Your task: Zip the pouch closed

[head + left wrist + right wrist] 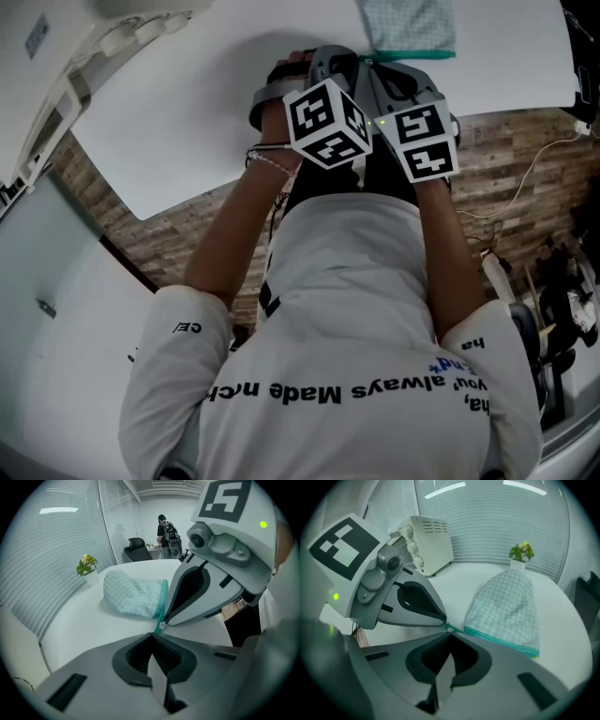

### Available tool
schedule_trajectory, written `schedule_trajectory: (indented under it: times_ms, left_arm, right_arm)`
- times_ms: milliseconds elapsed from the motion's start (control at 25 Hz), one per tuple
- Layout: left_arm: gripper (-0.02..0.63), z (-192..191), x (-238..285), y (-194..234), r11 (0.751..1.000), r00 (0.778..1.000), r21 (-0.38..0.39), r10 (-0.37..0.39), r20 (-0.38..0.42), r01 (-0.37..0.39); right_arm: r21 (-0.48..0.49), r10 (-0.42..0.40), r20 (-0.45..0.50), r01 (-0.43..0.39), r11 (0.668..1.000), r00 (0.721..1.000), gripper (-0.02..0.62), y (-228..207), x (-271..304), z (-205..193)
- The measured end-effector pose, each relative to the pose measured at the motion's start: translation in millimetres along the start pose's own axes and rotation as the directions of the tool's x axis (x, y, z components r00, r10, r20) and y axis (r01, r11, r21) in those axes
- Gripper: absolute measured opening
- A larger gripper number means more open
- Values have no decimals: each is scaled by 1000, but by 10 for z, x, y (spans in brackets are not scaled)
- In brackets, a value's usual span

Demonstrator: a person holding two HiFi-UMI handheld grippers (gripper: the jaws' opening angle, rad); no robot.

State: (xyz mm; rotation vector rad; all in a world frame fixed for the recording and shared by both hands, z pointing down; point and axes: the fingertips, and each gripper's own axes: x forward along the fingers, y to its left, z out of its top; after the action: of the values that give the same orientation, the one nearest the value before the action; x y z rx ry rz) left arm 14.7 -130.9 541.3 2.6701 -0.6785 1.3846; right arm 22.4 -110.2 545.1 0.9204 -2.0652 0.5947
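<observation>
The pouch is laid flat on the white tabletop, at 12 o'clock from the person in the head view. Its checked cloth body is turned away and its zipped edge is turned toward 6 o'clock. That edge is thereby presented to both grippers without the pouch having to be lifted.

The two grippers are brought nose to nose at the pouch's 7 o'clock corner, where the zip ends.

- **Left gripper**: its jaws are seen pressed together. A pinch on the end of the teal zip tape is judged, so that the corner is anchored and the cloth is kept from bunching when the slider is drawn.
- **Right gripper**: its jaws are likewise pressed together at their tips. The small silver pull is seen right at those tips, and so it is judged to be nipped there.

From that meeting point the tape runs off toward 4 o'clock in the right gripper view. It lies straight and flat, a line along which the pull could be drawn.

Whether the teeth along the tape are already meshed cannot be told, as the tape is seen only as one narrow teal band. With the pull at one end and the anchor beside it, the closing stroke is judged to be at its start rather than finished. A steady pull along the tape is what would be called for. The pull is small, and it could slip from the jaws.
</observation>
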Motion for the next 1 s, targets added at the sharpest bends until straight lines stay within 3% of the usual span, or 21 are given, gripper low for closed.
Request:
schedule_trajectory:
  times_ms: [1000]
  left_arm:
    - [18, -5, 11, -5, 1000, 1000, 15, 0, -14, 0]
  right_arm:
    - [9, -31, 13, 31, 999, 999, 9, -88, -96, -57]
